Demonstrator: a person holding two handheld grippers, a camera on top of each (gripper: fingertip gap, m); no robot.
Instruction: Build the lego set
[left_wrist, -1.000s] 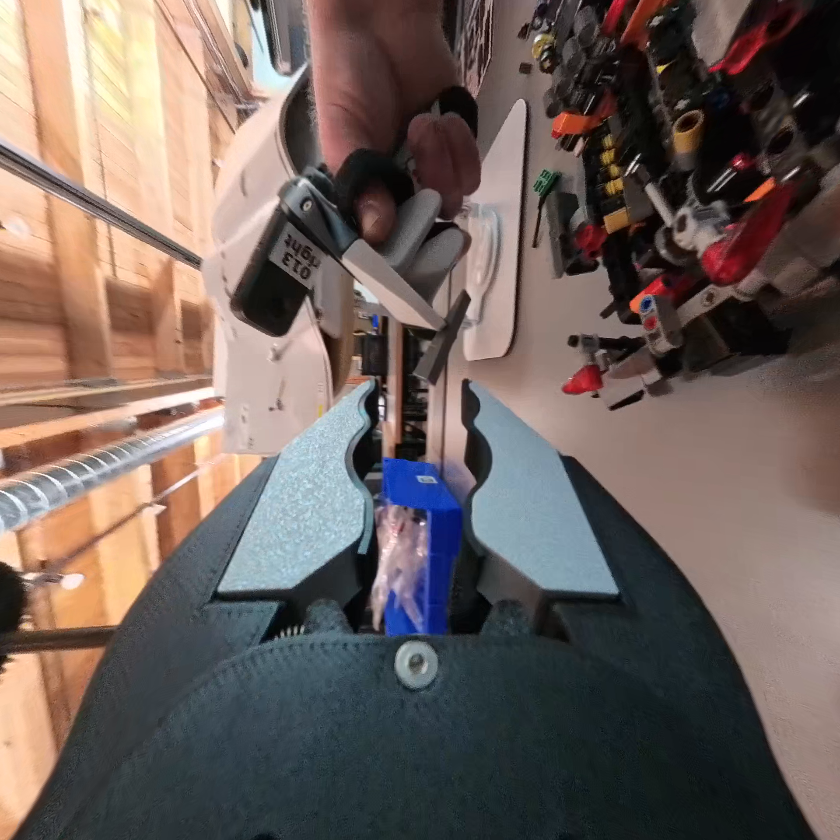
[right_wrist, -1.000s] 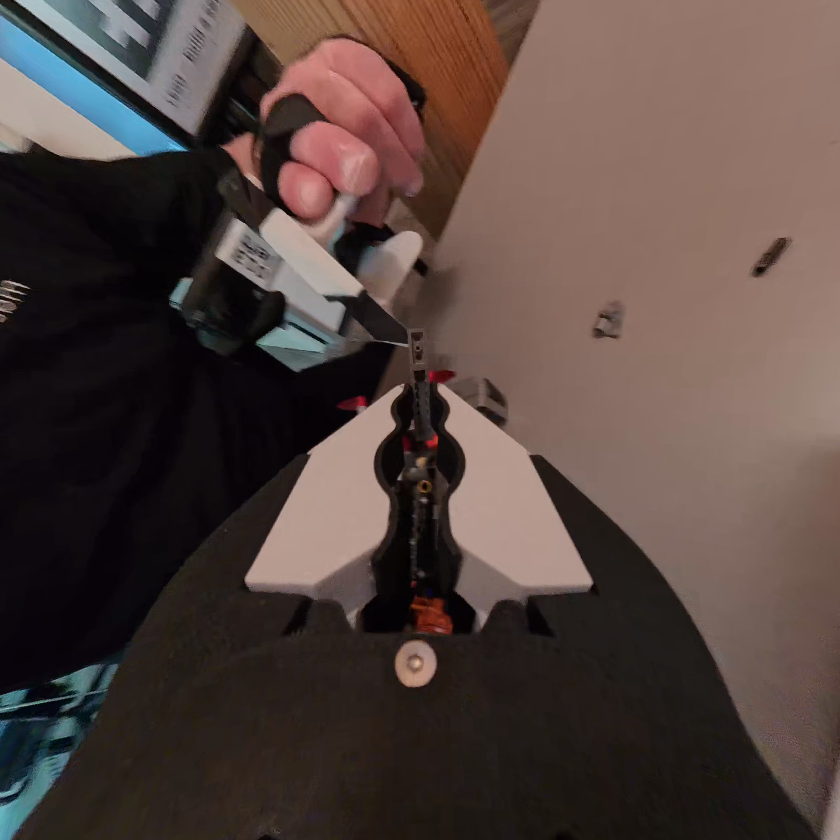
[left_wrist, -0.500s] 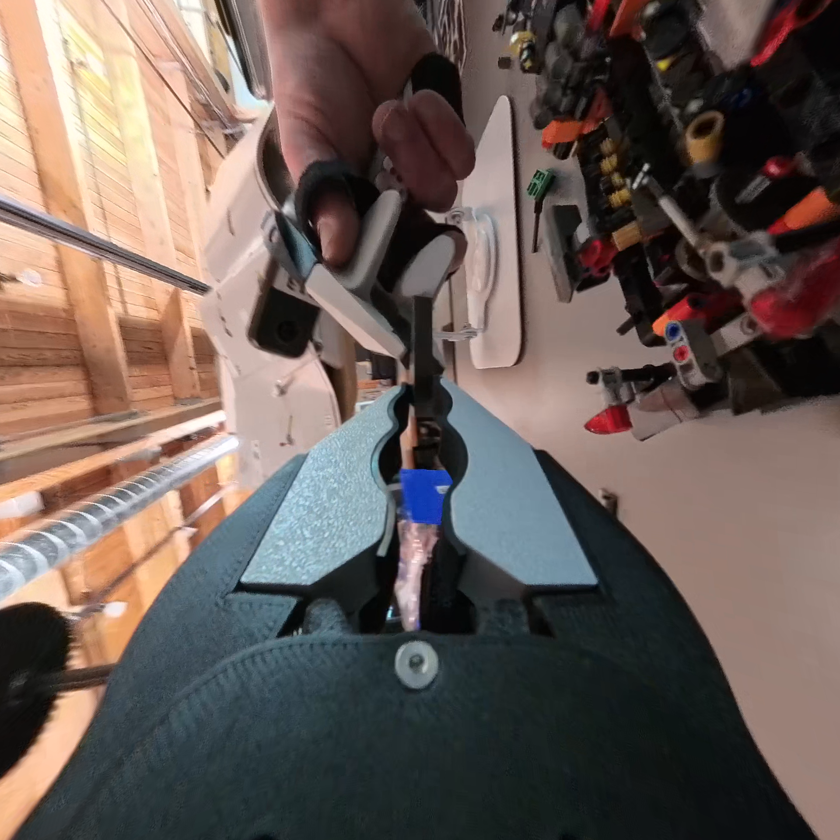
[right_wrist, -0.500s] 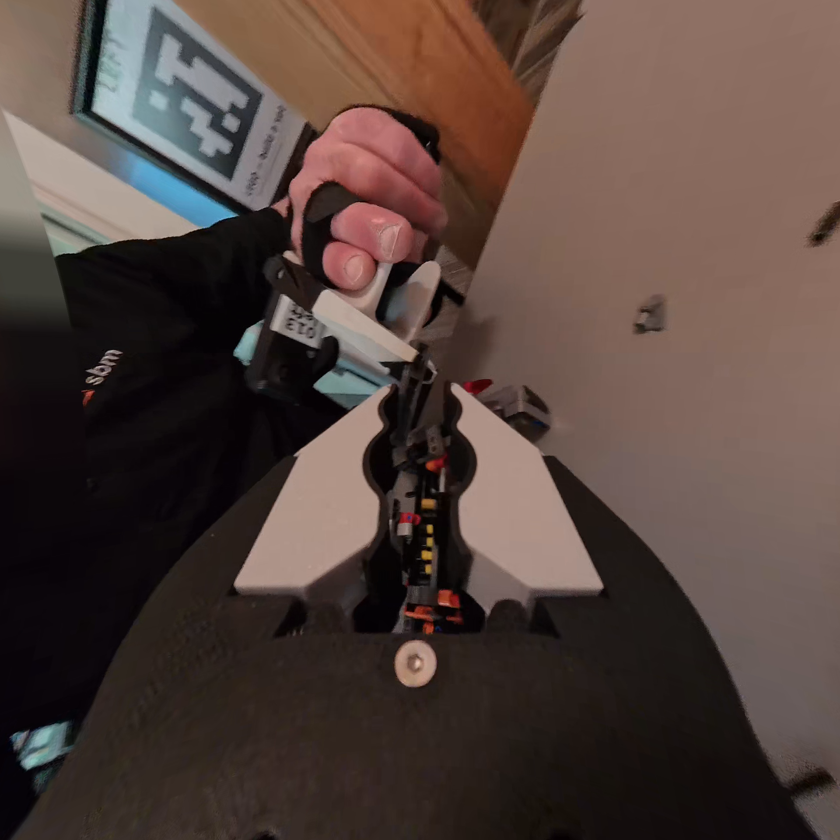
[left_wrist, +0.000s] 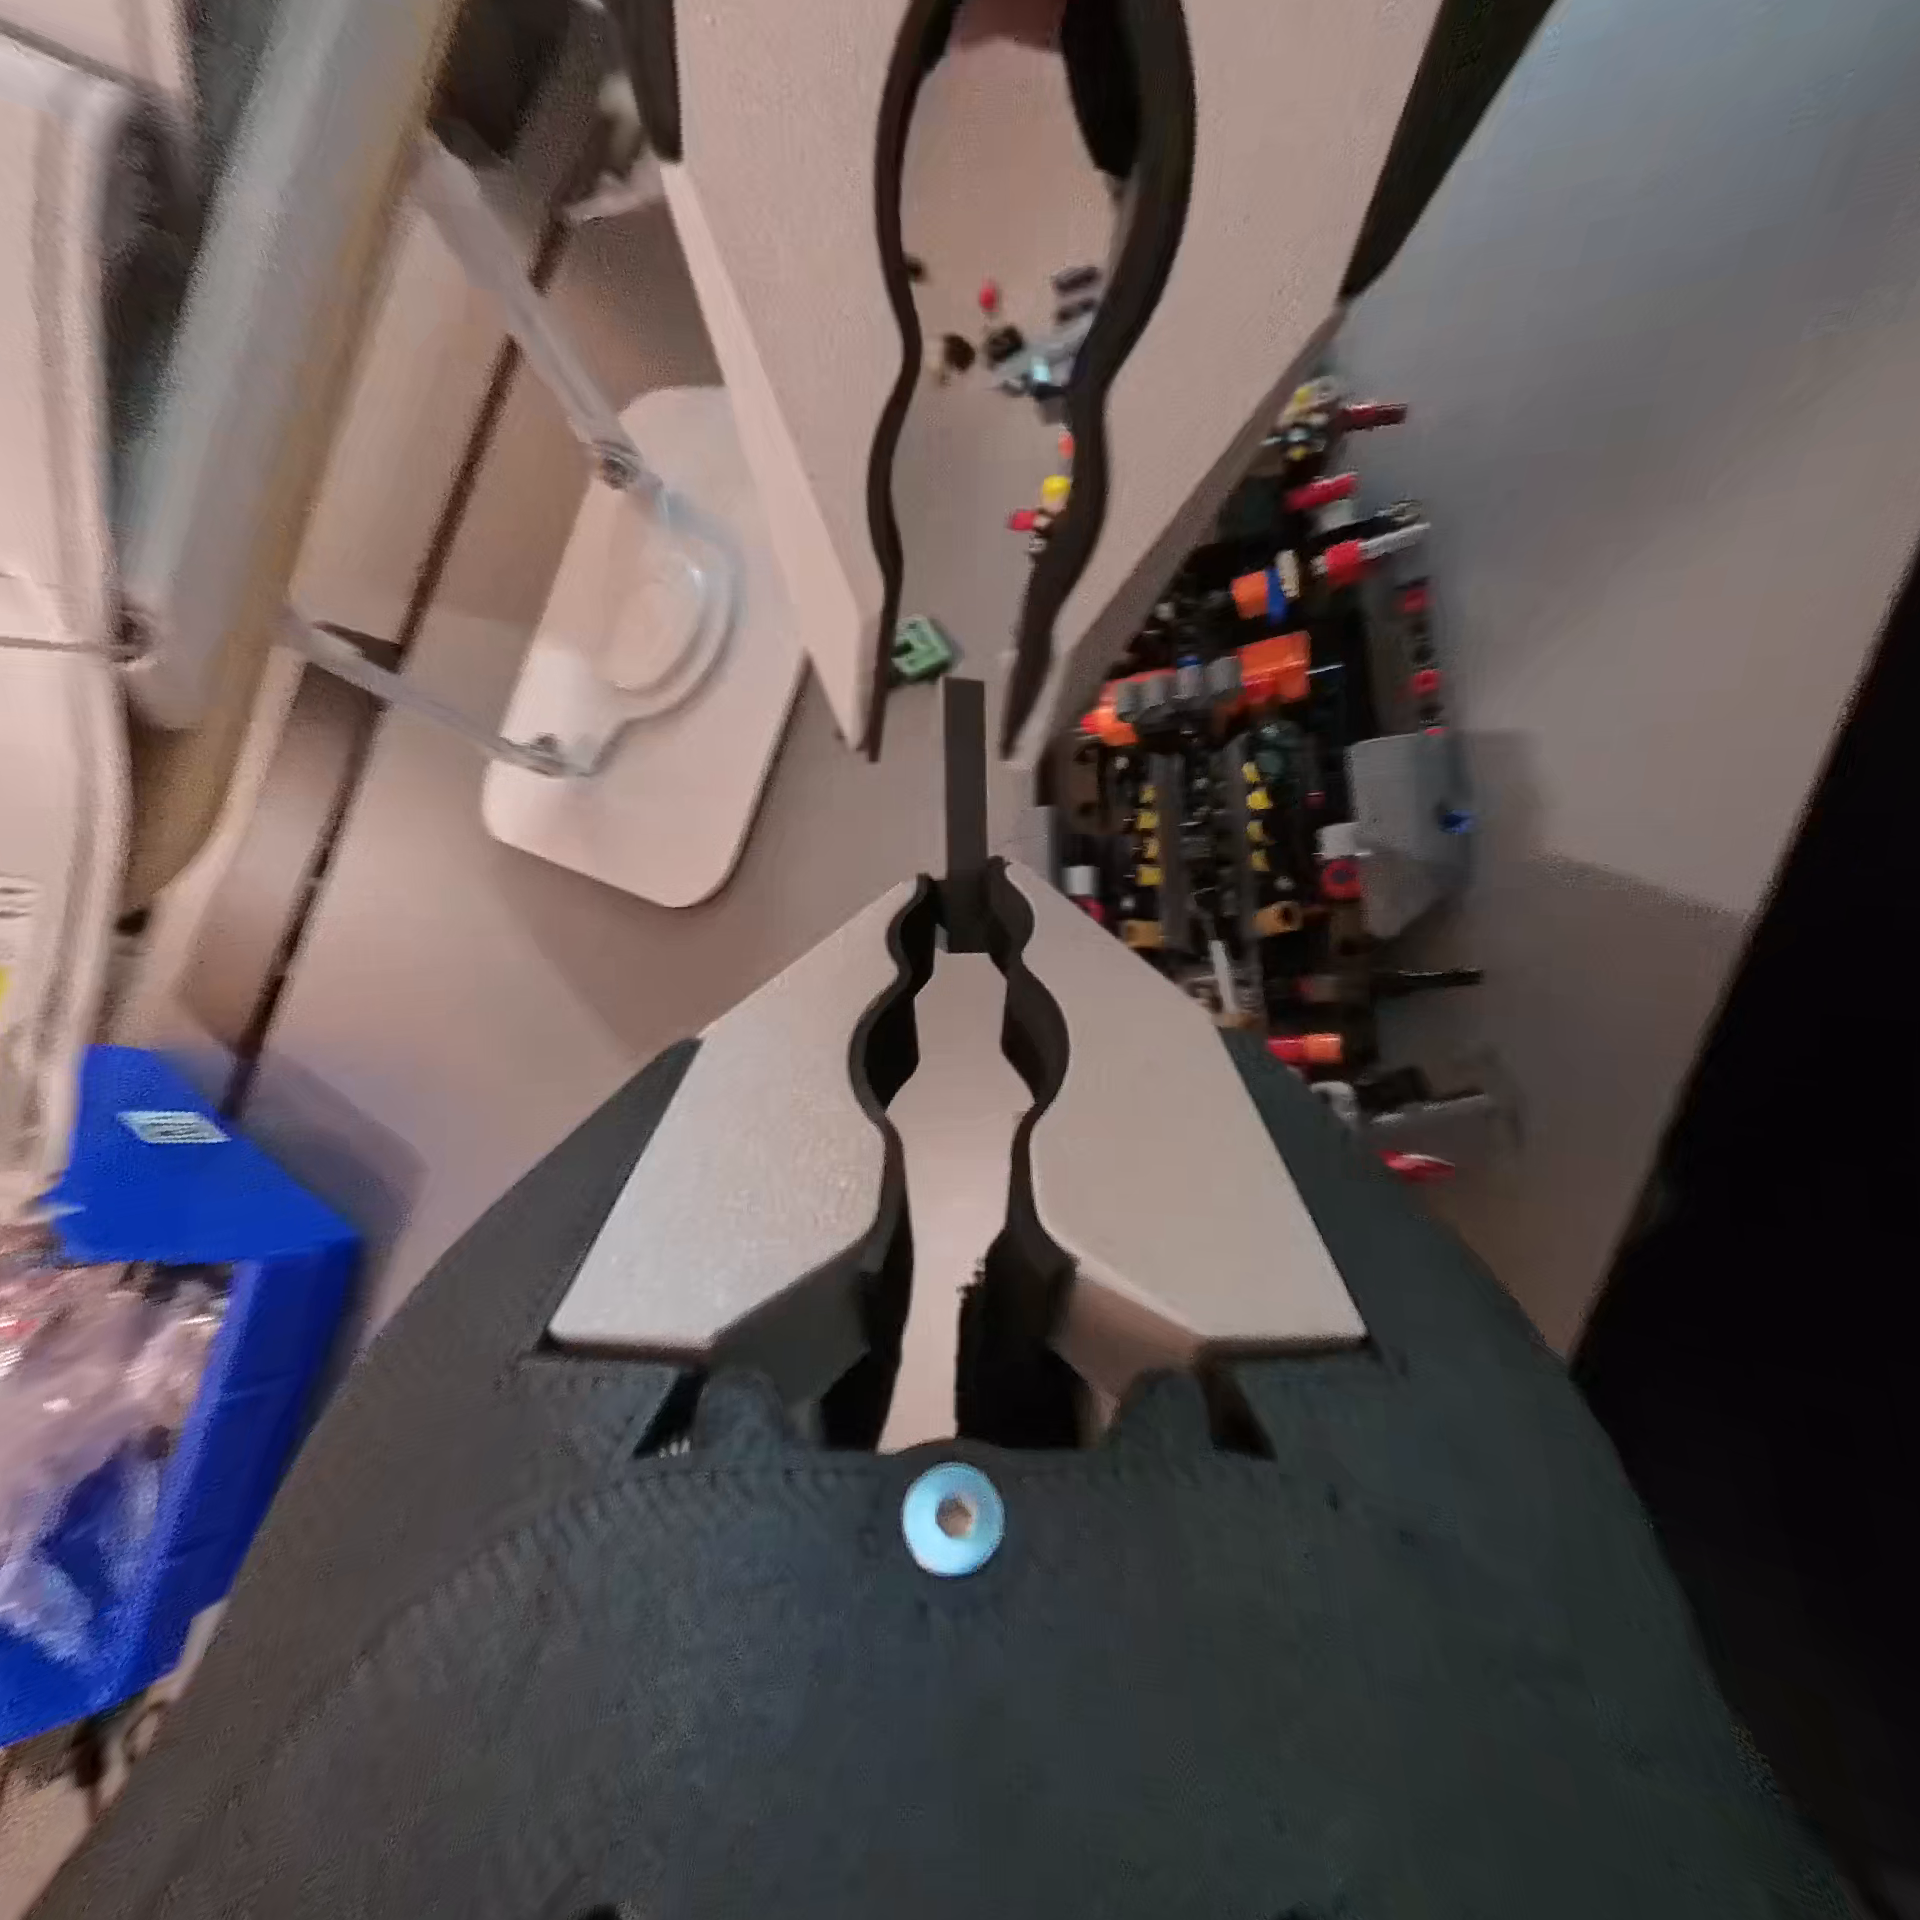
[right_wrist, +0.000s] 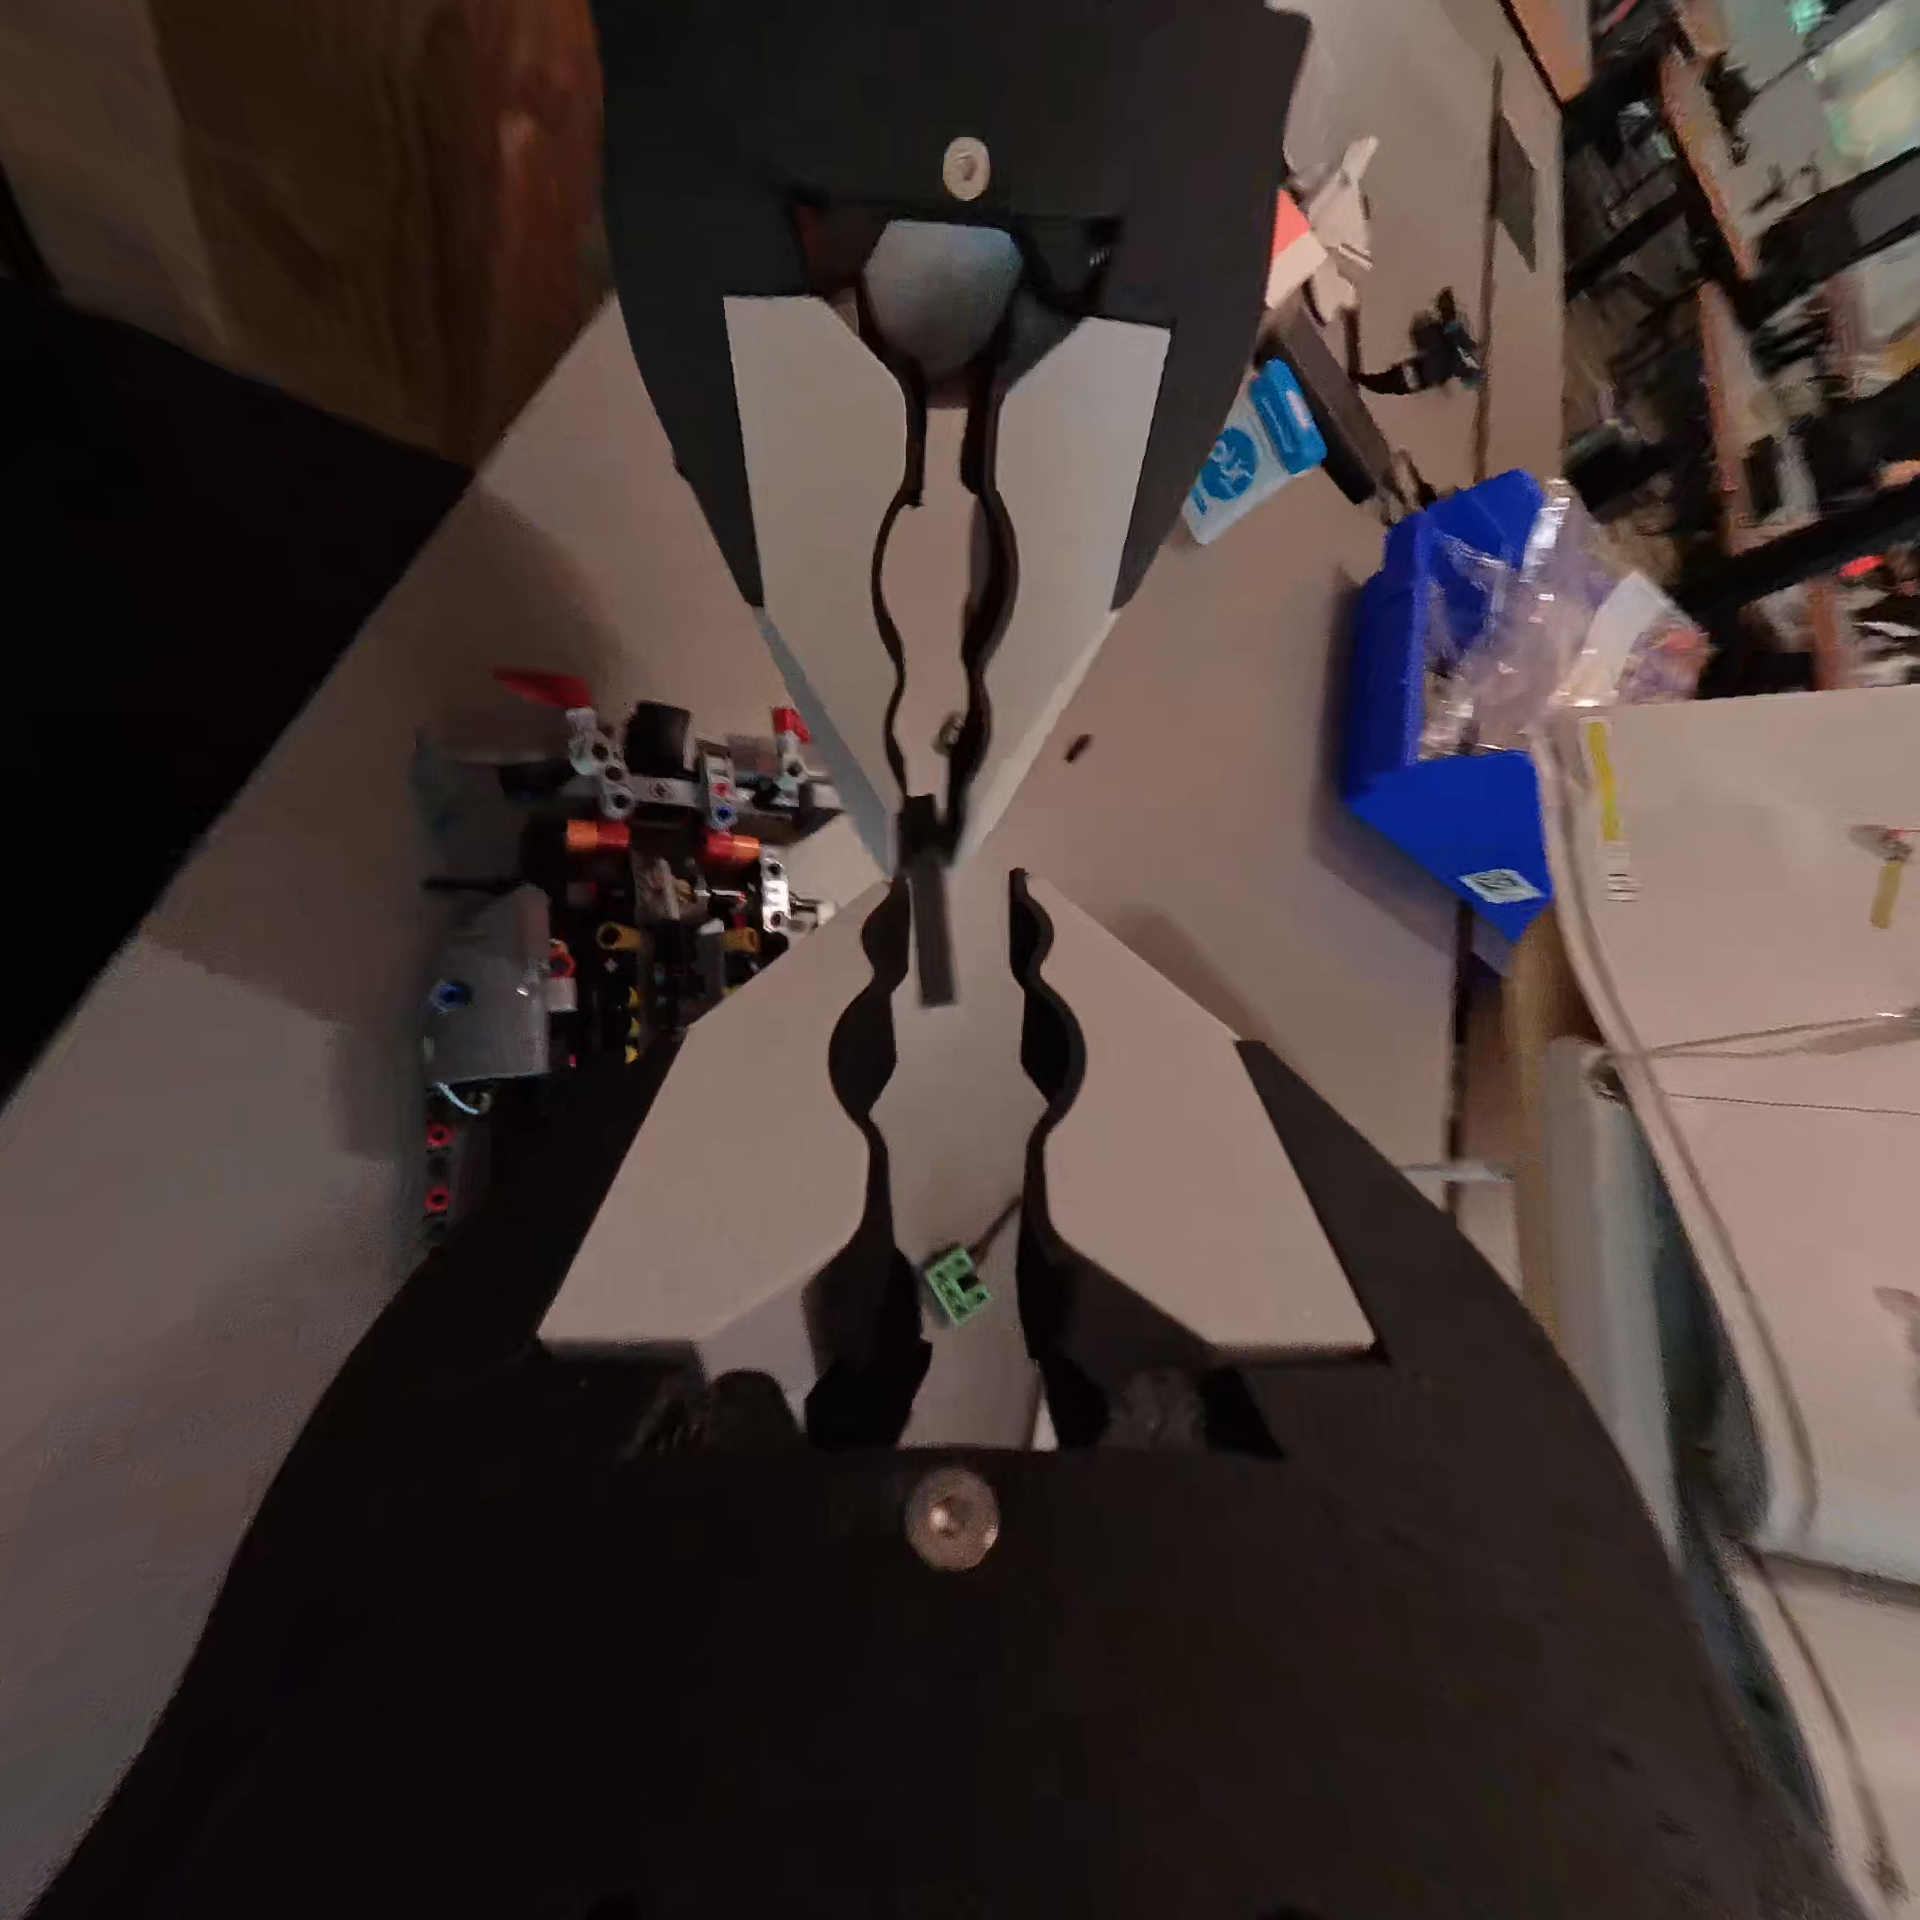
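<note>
A thin dark grey lego beam (left_wrist: 964, 790) is pinched at one end in the tips of my left gripper (left_wrist: 966, 896), which is shut on it. Its free end reaches between the fingertips of my right gripper (left_wrist: 941, 732), which faces it from the top of the left wrist view. In the right wrist view my right gripper (right_wrist: 958, 889) is open, with the beam (right_wrist: 933, 951) in the gap near its left finger and apart from the right one. The left gripper (right_wrist: 925, 836) holds the beam from above. The half-built black lego model (right_wrist: 623, 904) lies on the table to the left, and also shows in the left wrist view (left_wrist: 1247, 810).
A blue bin (right_wrist: 1455, 727) with clear plastic bags stands on the table, also in the left wrist view (left_wrist: 187, 1351). A small green connector (right_wrist: 956, 1288) lies under my right gripper. A white stand base (left_wrist: 644, 727) and loose lego parts (left_wrist: 1039, 343) lie farther off.
The left gripper closed on the beam that the right gripper held. The right gripper has since opened. Both grippers have swung round and now face each other above the table.
</note>
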